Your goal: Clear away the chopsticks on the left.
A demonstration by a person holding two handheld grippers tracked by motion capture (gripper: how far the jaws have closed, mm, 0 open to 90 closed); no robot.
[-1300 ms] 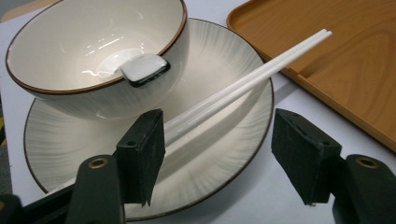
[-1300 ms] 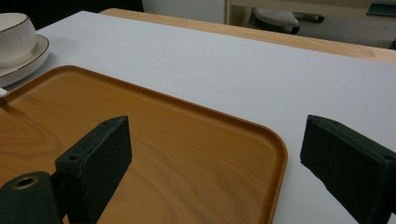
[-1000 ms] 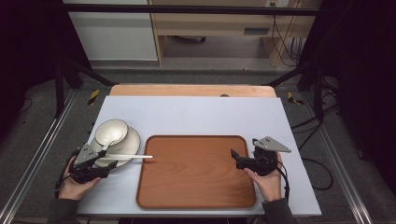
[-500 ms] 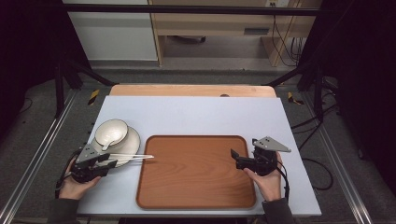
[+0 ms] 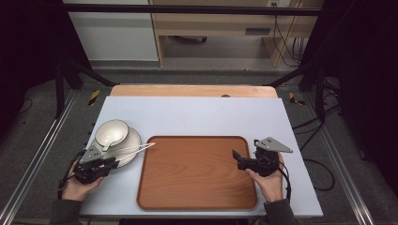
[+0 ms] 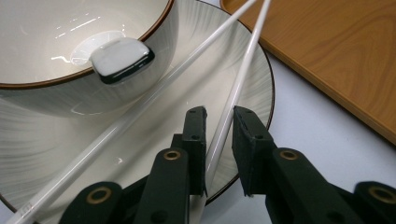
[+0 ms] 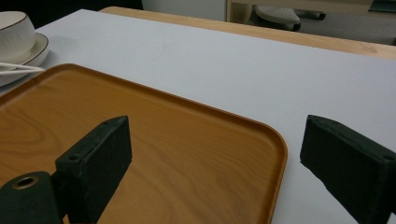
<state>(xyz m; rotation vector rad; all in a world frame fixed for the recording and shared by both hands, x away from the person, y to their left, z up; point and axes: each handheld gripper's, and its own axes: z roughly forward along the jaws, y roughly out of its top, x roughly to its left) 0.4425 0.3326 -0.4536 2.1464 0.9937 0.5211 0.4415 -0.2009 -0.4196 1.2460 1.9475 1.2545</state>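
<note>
A cream bowl [image 5: 112, 131] with a brown rim stands on a cream plate [image 5: 133, 139] at the table's left. A white spoon's end [image 6: 120, 59] rests on the bowl's rim [image 6: 56, 81]. Two white chopsticks [image 5: 137, 149] lie splayed across the plate, tips reaching the wooden tray [image 5: 197, 173]. My left gripper [image 5: 110, 162] [image 6: 218, 122] sits at the plate's near edge, its jaws closed in on one chopstick [image 6: 233, 95]; the other chopstick [image 6: 140, 109] lies free to its left. My right gripper [image 5: 237, 160] [image 7: 215, 140] hovers open over the tray's right edge [image 7: 275, 154], holding nothing.
The tray lies bare in the middle of the pale table top [image 5: 197, 115]. A wooden strip [image 5: 192, 91] runs along the table's far edge. Dark frame legs and cables stand beyond the table on both sides.
The left gripper has moved in onto one chopstick, and the pair has splayed apart with the tips swung toward the tray. The right gripper has stayed put.
</note>
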